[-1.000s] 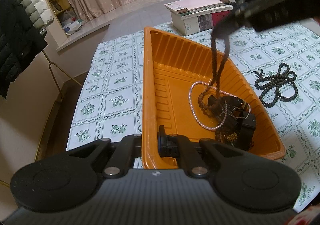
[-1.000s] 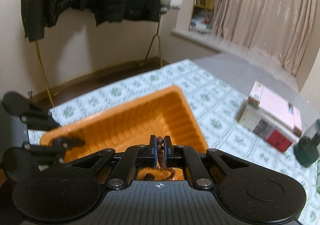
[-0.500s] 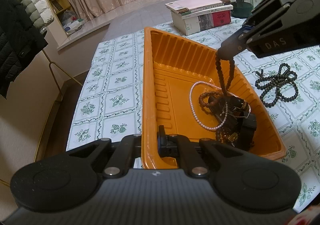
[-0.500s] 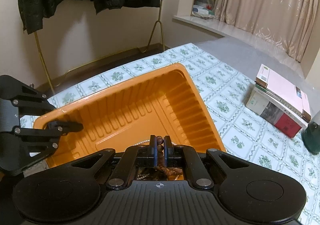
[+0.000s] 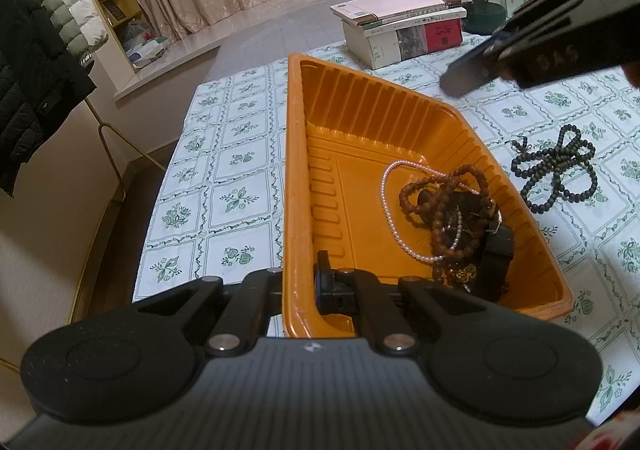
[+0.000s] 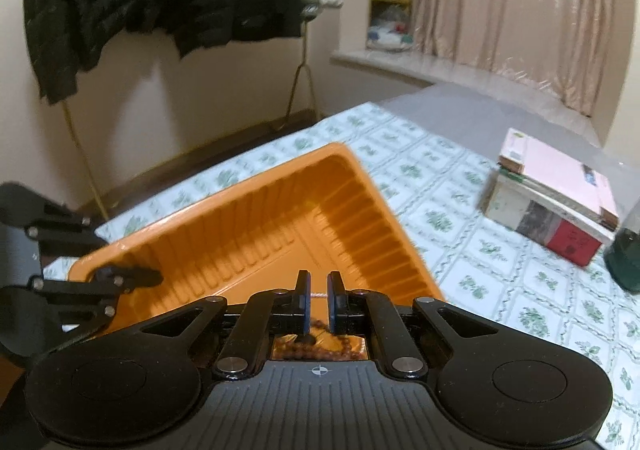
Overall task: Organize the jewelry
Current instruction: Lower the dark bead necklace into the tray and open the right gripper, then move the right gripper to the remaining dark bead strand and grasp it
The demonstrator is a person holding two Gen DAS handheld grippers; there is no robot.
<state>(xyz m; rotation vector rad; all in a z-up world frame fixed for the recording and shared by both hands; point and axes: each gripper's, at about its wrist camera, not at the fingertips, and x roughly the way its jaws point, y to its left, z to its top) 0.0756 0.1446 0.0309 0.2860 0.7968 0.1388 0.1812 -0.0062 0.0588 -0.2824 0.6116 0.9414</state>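
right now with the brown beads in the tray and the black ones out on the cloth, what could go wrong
1. The brown bead strand lies looped over the pearl necklace and the dark pieces, so they may tangle.
2. The left gripper clamps the orange tray at one corner; a tug could tip or slide it.
3. The black bead necklace lies in loose loops, so the open right gripper may catch only one loop.

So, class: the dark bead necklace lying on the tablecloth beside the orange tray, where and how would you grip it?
Grip the black bead necklace at its middle, where the loops cross and several strands bunch together. Come straight down from above with the open right gripper: it lies flat on the tablecloth, so fingers should straddle the bunch. A single outer loop would probably slip.
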